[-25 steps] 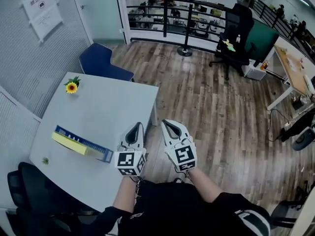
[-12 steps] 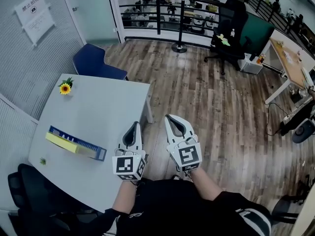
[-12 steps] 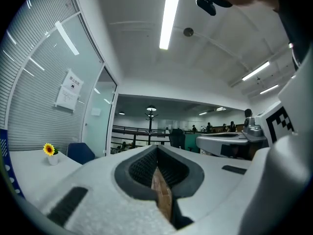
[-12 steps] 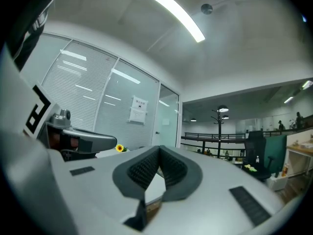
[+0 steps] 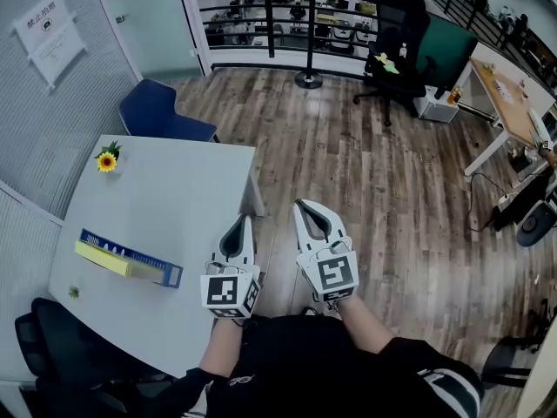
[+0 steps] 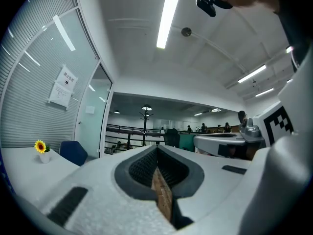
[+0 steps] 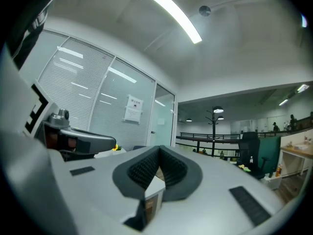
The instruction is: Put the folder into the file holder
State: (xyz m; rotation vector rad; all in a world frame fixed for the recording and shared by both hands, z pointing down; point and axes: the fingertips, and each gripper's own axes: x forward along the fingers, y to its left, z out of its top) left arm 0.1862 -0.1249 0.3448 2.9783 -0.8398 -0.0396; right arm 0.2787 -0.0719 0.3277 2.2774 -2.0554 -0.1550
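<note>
**Both grippers shut and empty, folder well off to the left on the table**

The flat yellow folder (image 5: 103, 259) lies on the white table (image 5: 183, 198), its long side touching a long blue file holder (image 5: 130, 253). Whether it is inside the holder or just beside it cannot be told. White marks run along the blue side, too small to read.

The left gripper (image 5: 244, 219) and the right gripper (image 5: 301, 204) are held side by side past the table's near edge, over the wooden plank floor (image 5: 374, 190). In each gripper view the dark ribbed pads meet with nothing between them. Nothing stands between the grippers and the folder but bare tabletop.

A small sunflower in a white pot (image 5: 107, 160) stands at the table's far corner, with a dark blue chair (image 5: 157, 111) just behind it. A black office chair (image 5: 43, 347) sits at the table's near left. Further off are a black railing (image 5: 261, 7), a black swivel chair (image 5: 396, 33) and a wooden desk (image 5: 513, 98).

A white paper notice (image 5: 48, 26) hangs on the glass wall, but its red characters are too small to read.

Compared with a second ago, the table, sunflower and folder sit further left in the head view. The grippers remain closed and side by side.
</note>
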